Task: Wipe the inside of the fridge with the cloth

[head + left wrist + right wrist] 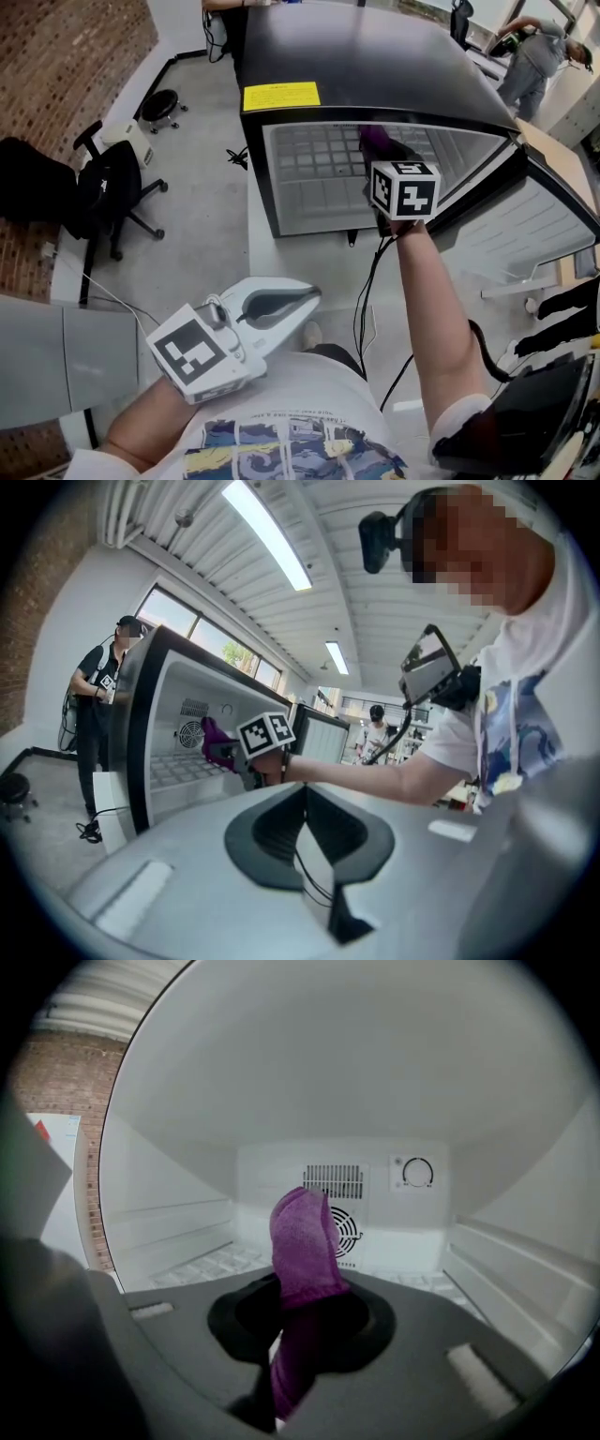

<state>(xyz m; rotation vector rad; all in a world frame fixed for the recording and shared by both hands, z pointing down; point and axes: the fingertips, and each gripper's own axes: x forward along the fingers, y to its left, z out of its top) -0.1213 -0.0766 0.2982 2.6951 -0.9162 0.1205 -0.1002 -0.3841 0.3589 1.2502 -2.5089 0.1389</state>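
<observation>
The purple cloth (305,1241) is pinched in the right gripper (300,1327), whose jaws are clamped on its lower part so that a folded end stands up past the tips. It is inside the open fridge (356,56), in front of the back wall's fan grille (349,1229) and below the thermostat dial (417,1173). It seems to hang in the air without touching any wall, though the wide lens makes that gap hard to judge. The ribbed floor (211,1262) and side walls look white and unmarked, so no wiped patch can be told apart. By my reading, most of the wiping is left to do. The left gripper (302,808) is held near the person's torso, jaws together on nothing.
</observation>
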